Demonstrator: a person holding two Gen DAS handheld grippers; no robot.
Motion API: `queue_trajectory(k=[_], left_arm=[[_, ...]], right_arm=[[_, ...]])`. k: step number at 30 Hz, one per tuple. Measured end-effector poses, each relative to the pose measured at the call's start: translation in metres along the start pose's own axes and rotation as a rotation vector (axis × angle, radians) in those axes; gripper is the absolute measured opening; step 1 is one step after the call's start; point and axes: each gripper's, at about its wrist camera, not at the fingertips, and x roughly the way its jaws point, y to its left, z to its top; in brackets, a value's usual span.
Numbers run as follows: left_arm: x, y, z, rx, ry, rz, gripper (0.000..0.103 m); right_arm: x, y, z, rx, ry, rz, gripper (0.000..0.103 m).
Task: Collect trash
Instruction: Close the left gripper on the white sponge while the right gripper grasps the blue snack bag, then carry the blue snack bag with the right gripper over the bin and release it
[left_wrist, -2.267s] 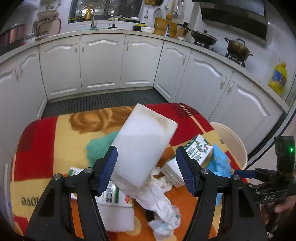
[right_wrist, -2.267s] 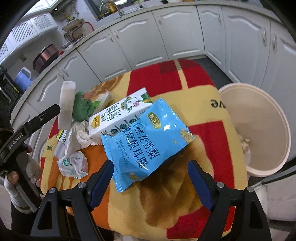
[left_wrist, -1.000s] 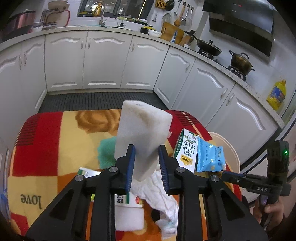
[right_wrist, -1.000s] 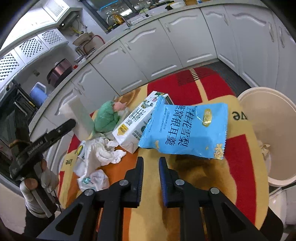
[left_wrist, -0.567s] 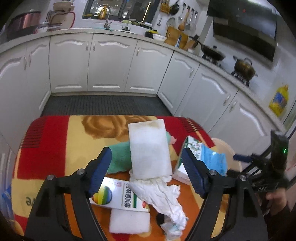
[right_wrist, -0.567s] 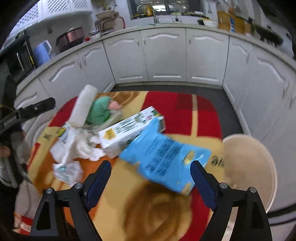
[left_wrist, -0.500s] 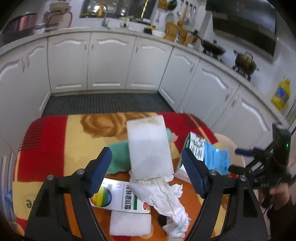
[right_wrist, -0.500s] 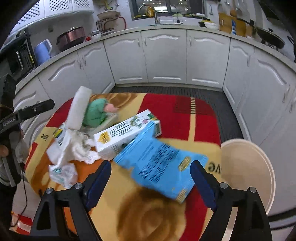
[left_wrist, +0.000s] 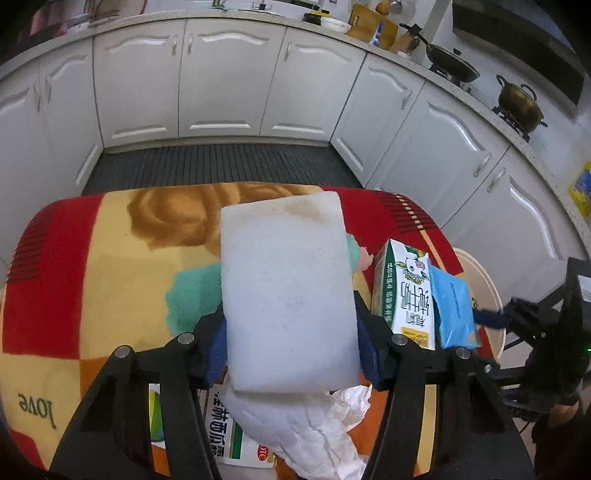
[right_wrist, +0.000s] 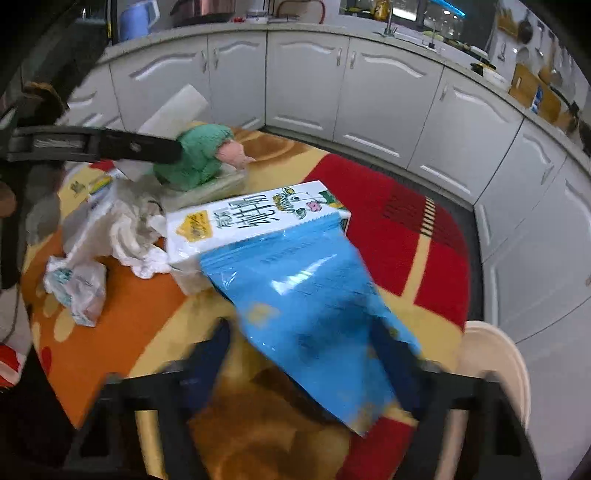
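White kitchen cabinets curved behind a table (left_wrist: 110, 258) draped in a red, yellow and orange cloth. On it lay the trash: a white foam slab (left_wrist: 288, 295), speckled brown along its far edge, tilted up over a green cloth (left_wrist: 192, 295); a milk carton (left_wrist: 402, 295) at three o'clock of it; crumpled white paper (left_wrist: 317, 428) at six o'clock.

The left gripper (left_wrist: 291, 350) was closing, its blue pads against the slab's two long sides, where half a second earlier they stood wide apart around it. The right gripper (right_wrist: 306, 354), blurred, was also closing, with the blue snack bag (right_wrist: 306, 295) between its fingers; whether the pads pressed on it could not be told. That bag now leaned on the carton, nearer the gripper than before.

At three o'clock of the table's edge sat the cream bin (right_wrist: 495, 362), open-topped, with bare cloth between it and the pile.
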Motion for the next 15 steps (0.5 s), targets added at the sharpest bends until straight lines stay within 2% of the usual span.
queue_trajectory(k=[1,4,6,9,13,15], left_arm=[[-0.004,0.000,-0.002,-0.002,-0.015,-0.004,0.056],[-0.020,-0.003,-0.004,0.010,-0.049,-0.007,0.056],[-0.034,-0.005,-0.005,0.017,-0.076,-0.012,0.056],[-0.053,-0.009,-0.006,0.030,-0.104,-0.019,0.056],[-0.065,-0.017,-0.008,0.036,-0.120,-0.022,0.056],[-0.070,-0.019,-0.009,0.037,-0.126,-0.027,0.056]], right_arm=[[-0.002,0.000,-0.001,0.016,-0.012,0.017,0.036],[-0.014,0.001,-0.005,0.035,-0.048,0.029,0.020],[-0.027,0.005,-0.008,0.047,-0.094,0.042,0.014],[-0.043,0.009,-0.011,0.087,-0.144,0.061,0.010],[-0.049,0.017,-0.011,0.093,-0.155,0.052,0.010],[-0.052,0.018,-0.009,0.108,-0.151,0.078,0.012]])
